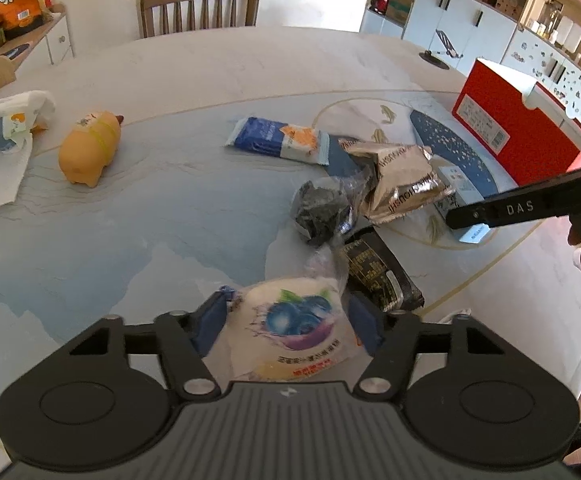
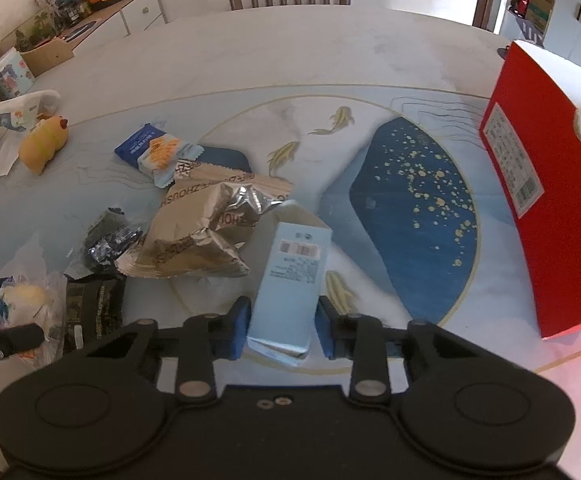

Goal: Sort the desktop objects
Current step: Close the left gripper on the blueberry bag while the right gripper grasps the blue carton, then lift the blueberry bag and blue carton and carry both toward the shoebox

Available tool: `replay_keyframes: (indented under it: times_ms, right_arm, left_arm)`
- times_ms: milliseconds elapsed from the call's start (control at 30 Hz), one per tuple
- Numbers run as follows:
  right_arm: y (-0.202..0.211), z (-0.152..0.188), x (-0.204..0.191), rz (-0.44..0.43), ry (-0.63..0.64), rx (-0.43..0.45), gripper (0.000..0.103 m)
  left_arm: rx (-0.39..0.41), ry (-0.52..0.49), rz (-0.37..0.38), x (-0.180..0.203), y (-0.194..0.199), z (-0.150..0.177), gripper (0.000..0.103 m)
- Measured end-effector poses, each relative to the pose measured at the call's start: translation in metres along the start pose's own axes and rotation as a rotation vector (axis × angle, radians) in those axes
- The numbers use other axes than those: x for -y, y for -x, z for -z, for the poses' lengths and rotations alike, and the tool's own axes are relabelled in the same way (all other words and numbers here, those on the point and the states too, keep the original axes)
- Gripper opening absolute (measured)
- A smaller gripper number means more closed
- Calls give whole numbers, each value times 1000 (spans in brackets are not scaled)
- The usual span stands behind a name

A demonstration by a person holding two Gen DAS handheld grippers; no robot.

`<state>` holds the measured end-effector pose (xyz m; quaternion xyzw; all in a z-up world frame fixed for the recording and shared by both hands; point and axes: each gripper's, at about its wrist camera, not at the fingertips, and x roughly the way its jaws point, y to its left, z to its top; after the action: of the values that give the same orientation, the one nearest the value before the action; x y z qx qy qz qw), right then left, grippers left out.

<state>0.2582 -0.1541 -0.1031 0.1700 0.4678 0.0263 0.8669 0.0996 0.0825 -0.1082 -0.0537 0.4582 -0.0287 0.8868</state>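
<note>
Two readable prints | "ZHOUSH" on silver bag | "DAS" on right gripper

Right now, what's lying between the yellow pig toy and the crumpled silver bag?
A blue and white snack packet lies between the pig toy and the silver bag, clearest in the left wrist view.

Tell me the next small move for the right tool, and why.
Probably lift the blue carton straight up, then carry it toward the red box. The right tool has its pads against both sides of the carton, which lies on the table beside the silver bag; a straight lift should clear that bag.
</note>
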Motion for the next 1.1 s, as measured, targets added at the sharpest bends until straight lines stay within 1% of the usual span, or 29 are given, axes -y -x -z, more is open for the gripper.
replay_keyframes:
  times_ms: [267,500,600,1100]
  right_arm:
    - [7,7,8,0,-24,2,30]
    - [19,11,12,2,-33,26,27]
    - [19,14,13,12,-37,23,27]
    - [46,20,19,-8,-49,60,27]
  left_arm:
    - [6,19,6,-5,3,-1,52]
    - [6,20,8,-5,6,-2,48]
    - [5,22,11,-4,7,-2,47]
    - [9,36,25,-4,17,-2,45]
